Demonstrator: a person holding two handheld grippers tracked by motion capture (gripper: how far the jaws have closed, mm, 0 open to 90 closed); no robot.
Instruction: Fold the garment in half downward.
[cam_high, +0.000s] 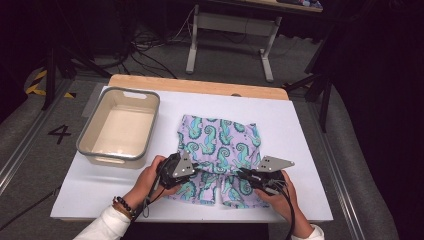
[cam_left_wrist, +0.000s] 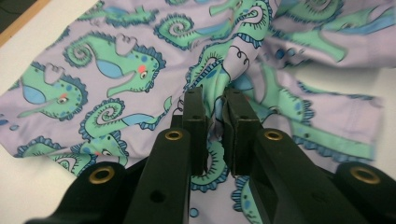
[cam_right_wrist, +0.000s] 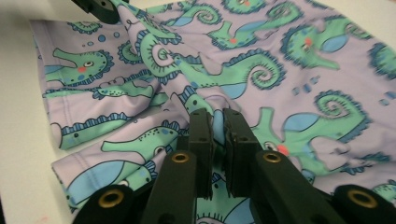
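Left gripper (cam_high: 186, 170): jaws drawn together and clamped on a pinch of the seahorse-print garment (cam_high: 220, 150); in the left gripper view the pads (cam_left_wrist: 196, 122) squeeze a raised ridge of lilac cloth between them.
Right gripper (cam_high: 246, 175): jaws likewise pressed together on the cloth; in the right gripper view a fold of fabric stands up in the narrow gap between the two black pads (cam_right_wrist: 201, 135).
Left hand (cam_high: 147, 177): wraps the gripper body from the near side; a beaded bracelet (cam_high: 121, 204) sits on the wrist, above a white sleeve.
Right hand (cam_high: 282, 195): holds the other gripper from the near side, its cable trailing back toward the table's near edge.
Grey plates: one three-cornered plate tops each gripper, both tilted toward the far side of the table.
Garment: lilac fabric printed with green and blue seahorses, lying in the middle of the white board (cam_high: 300, 130), toward its near edge; two short leg openings point toward the person, and the cloth puckers upward where each gripper pinches it.
Grip points: the two pinches sit well apart, one on each side of the garment's near half.
Bin (cam_high: 120, 127): grey-rimmed plastic tub with pale walls, on the board's left far part, beside the garment and not touching it.
Board: white sheet on a wooden table top (cam_high: 200, 84) whose far edge shows beyond it.
Surroundings: dark floor with cables and a metal table frame (cam_high: 230, 35) behind.
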